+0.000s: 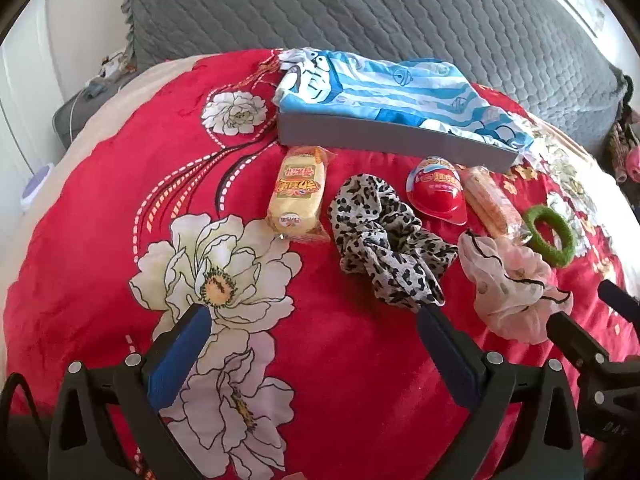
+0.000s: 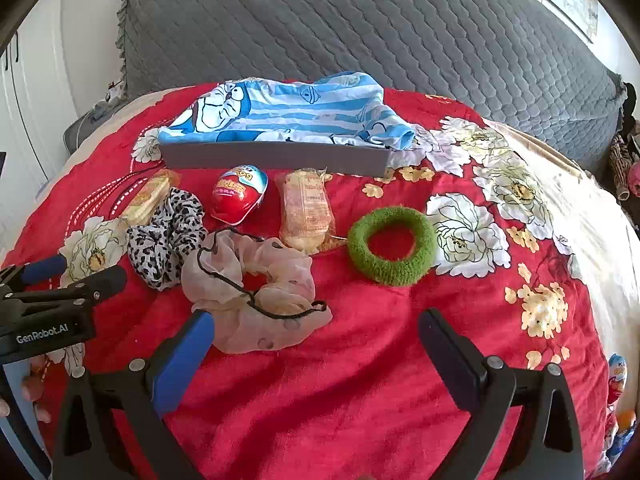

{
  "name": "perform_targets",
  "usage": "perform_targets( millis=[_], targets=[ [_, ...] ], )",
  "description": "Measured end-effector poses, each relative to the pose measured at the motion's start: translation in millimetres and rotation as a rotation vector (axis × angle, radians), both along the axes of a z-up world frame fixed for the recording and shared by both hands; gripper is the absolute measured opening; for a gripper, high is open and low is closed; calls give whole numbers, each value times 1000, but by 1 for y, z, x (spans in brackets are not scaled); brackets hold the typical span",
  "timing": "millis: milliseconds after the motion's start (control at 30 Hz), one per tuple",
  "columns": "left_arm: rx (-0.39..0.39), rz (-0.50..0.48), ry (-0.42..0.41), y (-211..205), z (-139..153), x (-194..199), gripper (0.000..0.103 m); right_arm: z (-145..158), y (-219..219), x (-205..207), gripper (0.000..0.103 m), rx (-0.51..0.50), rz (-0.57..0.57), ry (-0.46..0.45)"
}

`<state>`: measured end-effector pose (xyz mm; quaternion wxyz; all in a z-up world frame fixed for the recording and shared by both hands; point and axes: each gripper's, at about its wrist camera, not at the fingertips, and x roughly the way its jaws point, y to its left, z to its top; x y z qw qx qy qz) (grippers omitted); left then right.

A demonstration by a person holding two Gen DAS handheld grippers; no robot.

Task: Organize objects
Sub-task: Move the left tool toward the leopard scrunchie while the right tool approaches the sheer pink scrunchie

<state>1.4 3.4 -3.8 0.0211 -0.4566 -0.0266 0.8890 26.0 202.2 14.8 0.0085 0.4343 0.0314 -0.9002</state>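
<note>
Nearest the lens, both tools spread wide and holding nothing: left gripper (image 1: 312, 316) poised over the red floral blanket (image 1: 320, 380), its right-hand fingertip at the edge of the leopard scrunchie (image 1: 384, 240); right gripper (image 2: 316, 324) beside it, pink sheer scrunchie (image 2: 256, 296) touching its left fingertip.

Beyond, from largest down: quilted grey bedspread (image 2: 360, 28) across the back. Shallow grey box (image 2: 276, 158), long axis running left to right, blue-and-white striped cartoon cloth (image 2: 288, 116) draped across its top and spilling over the right end. In a loose row before the box, 2 wrapped snack cakes, each lying lengthwise away from the camera: yellow-labelled one (image 1: 298, 196) at far left, clear-wrapped one (image 2: 306, 208) just right of the red egg-shaped toy capsule (image 2: 238, 194), the capsule's narrow end pointing toward the box. Green fuzzy hair ring (image 2: 392, 246) flat at the right.
</note>
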Motion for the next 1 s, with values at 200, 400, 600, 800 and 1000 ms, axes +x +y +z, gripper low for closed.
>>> perform_targets(
  millis=[200,400,600,800,1000],
  targets=[
    [-2,-8,14,1,2,1,102,0,1,-1,103,3,-5,4],
    [-1,-8,13,1,1,0,102,0,0,0,103,-1,1,2],
    [-3,-10,15,1,1,0,102,0,-1,0,103,-3,5,2],
    [-12,-15,20,3,1,-1,102,1,-2,1,103,-1,10,9],
    [-9,-14,18,3,1,-1,102,2,-4,0,103,-3,13,7]
  ],
)
